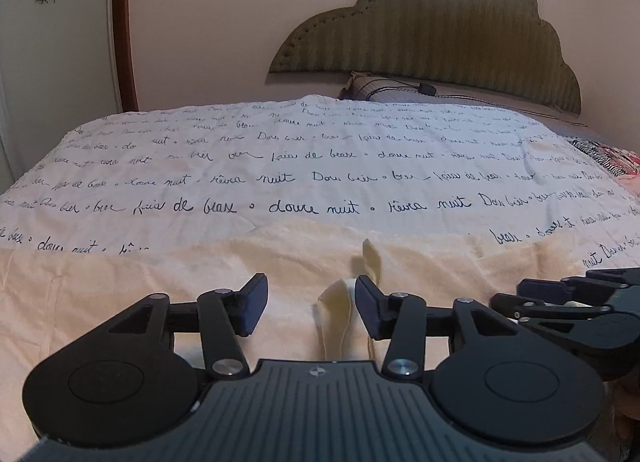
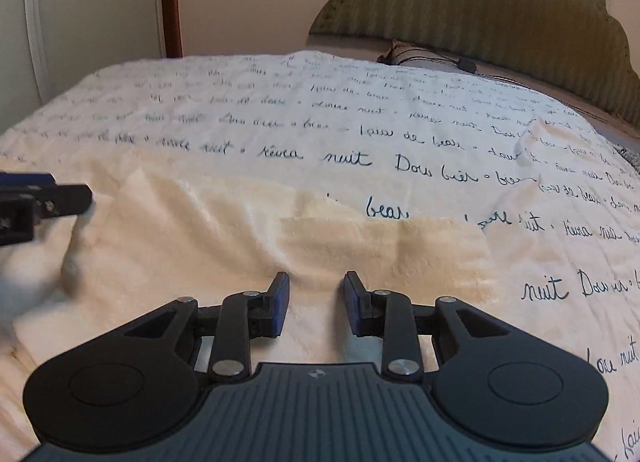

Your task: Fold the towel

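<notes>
A cream, fluffy terry towel (image 2: pixel 248 230) lies spread on a bed covered by a white bedspread printed with dark handwritten script (image 1: pixel 320 166). The left gripper (image 1: pixel 311 304) hovers low over the towel, its blue-padded fingers apart; a raised fold of towel stands between them, close to the finger at 3 o'clock. The right gripper (image 2: pixel 316 302) is also spread apart, empty, with towel directly under it and extending toward 12 and 9 o'clock. A green scalloped padded headboard (image 1: pixel 440 30) stands at 12 o'clock.
</notes>
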Action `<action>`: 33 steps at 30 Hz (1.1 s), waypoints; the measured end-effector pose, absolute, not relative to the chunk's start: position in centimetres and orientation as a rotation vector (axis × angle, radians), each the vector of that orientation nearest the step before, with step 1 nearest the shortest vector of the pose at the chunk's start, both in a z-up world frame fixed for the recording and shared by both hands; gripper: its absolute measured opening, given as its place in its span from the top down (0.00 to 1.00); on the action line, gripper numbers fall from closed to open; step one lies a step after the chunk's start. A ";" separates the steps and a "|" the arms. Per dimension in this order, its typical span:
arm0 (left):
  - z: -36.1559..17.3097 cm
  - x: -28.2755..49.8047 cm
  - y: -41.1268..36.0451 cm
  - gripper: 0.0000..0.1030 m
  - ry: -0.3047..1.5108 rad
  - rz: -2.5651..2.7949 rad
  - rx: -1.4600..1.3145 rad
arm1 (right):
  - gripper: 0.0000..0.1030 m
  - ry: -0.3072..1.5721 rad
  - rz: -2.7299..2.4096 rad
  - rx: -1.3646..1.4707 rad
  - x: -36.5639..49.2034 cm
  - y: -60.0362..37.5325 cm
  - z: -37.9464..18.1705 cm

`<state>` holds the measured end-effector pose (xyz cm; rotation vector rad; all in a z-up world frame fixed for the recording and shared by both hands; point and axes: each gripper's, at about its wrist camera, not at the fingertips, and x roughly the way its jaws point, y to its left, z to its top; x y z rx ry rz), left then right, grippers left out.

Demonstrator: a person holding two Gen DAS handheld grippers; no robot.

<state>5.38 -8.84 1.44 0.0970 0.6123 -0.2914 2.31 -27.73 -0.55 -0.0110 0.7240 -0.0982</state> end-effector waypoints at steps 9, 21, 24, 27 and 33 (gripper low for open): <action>-0.3 4.9 -11.3 0.26 0.654 -0.327 0.264 | 0.71 0.688 0.012 0.019 -2.3 -25.0 0.5; -1.7 3.9 -5.9 0.22 0.708 -0.253 0.278 | 0.71 0.656 0.066 -0.052 -4.1 -19.8 -1.0; -1.9 3.2 -4.9 0.15 0.681 -0.233 0.250 | 0.71 0.621 0.049 0.007 -4.6 -20.2 -1.4; -2.0 2.8 -4.5 0.13 0.667 -0.212 0.249 | 0.71 0.582 0.043 0.000 -5.2 -20.0 -1.9; -1.8 2.0 -3.5 0.12 0.668 -0.205 0.210 | 0.69 0.574 0.043 0.023 -5.4 -20.4 -2.0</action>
